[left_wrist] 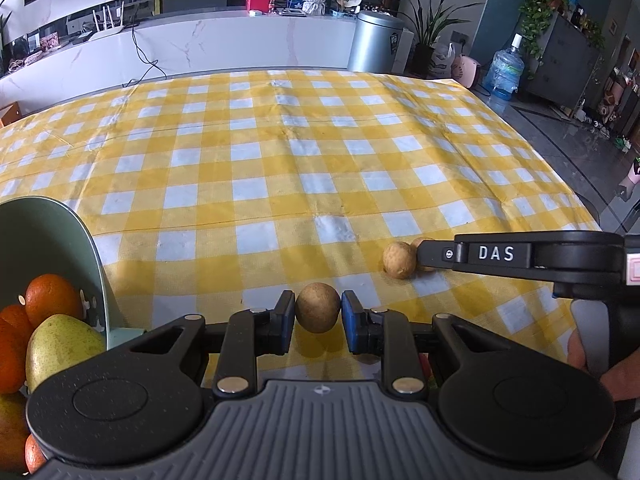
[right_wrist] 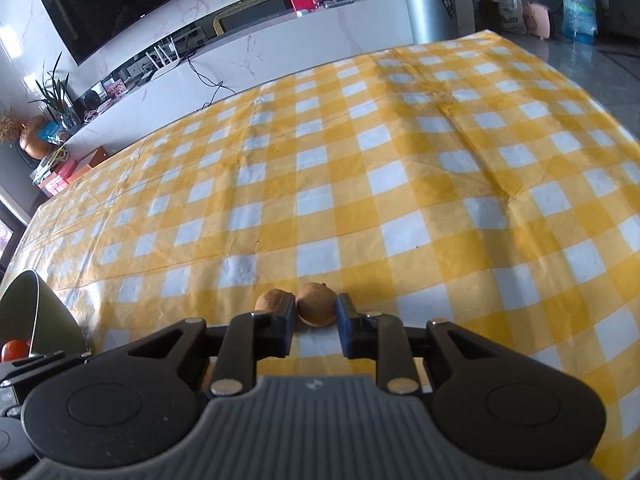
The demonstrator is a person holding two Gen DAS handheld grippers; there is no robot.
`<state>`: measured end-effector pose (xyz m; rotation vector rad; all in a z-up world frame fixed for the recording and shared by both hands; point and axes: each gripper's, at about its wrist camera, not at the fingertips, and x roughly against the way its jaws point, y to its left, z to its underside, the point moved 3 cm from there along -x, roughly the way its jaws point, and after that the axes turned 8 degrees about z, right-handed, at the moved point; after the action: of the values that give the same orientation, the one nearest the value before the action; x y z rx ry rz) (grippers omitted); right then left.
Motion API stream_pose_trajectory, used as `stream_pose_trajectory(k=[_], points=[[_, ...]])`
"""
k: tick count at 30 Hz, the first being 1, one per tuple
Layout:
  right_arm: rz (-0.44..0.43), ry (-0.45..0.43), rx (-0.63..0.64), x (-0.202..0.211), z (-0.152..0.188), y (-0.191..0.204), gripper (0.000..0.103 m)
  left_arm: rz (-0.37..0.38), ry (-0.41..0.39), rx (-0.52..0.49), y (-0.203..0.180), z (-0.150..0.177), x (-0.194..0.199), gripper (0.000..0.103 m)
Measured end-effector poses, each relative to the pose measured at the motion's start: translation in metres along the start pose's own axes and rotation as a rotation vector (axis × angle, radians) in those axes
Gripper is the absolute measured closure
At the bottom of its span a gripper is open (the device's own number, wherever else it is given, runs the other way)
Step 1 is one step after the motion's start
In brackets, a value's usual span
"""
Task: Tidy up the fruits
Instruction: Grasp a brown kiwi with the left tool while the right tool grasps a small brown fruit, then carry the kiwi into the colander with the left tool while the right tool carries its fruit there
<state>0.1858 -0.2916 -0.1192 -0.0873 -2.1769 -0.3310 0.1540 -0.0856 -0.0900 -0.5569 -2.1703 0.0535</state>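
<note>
My left gripper (left_wrist: 318, 306) is shut on a round brown longan (left_wrist: 318, 314), its blue pads pressing both sides just above the yellow checked tablecloth (left_wrist: 280, 152). My right gripper (right_wrist: 317, 309) stands open by a narrow margin around a second longan (right_wrist: 316, 306) that rests on the cloth. A third longan (right_wrist: 269, 300) lies against the outside of its left finger. In the left wrist view these two longans (left_wrist: 399, 260) sit at the tip of the right gripper's finger (left_wrist: 436, 256). A green bowl (left_wrist: 80, 232) at the left holds oranges (left_wrist: 54, 294) and a pear (left_wrist: 60, 344).
The green bowl's rim (right_wrist: 38, 292) shows at the lower left of the right wrist view, with an orange (right_wrist: 14, 350) inside. A hand (left_wrist: 580, 350) holds the right gripper's handle. The table's right edge drops to a grey floor (left_wrist: 580, 152). A white cabinet (left_wrist: 240, 44) runs behind the table.
</note>
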Motion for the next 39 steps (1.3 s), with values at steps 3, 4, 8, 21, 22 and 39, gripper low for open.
stream_pose_trajectory(k=[3,4,8,21,22,39], points=[[-0.010,-0.001,-0.026,-0.003,-0.002,-0.002,0.082,0.001,-0.008,-0.004,-0.002,-0.001,0.003,0.076],[-0.015,-0.002,-0.036,-0.003,-0.002,-0.004,0.082,0.001,-0.011,-0.005,-0.003,-0.001,0.004,0.076],[-0.018,0.001,-0.042,-0.004,-0.002,-0.004,0.084,0.000,-0.025,-0.015,-0.007,-0.003,0.013,0.076],[-0.064,-0.110,0.001,0.030,-0.001,0.001,0.085,-0.014,-0.099,-0.044,-0.010,-0.014,0.076,0.076],[-0.080,-0.130,0.015,0.036,0.000,0.004,0.085,-0.016,-0.101,-0.046,-0.009,-0.015,0.081,0.076],[-0.436,-0.216,0.247,0.123,0.045,0.114,0.085,-0.039,-0.123,0.108,0.059,-0.003,0.149,0.075]])
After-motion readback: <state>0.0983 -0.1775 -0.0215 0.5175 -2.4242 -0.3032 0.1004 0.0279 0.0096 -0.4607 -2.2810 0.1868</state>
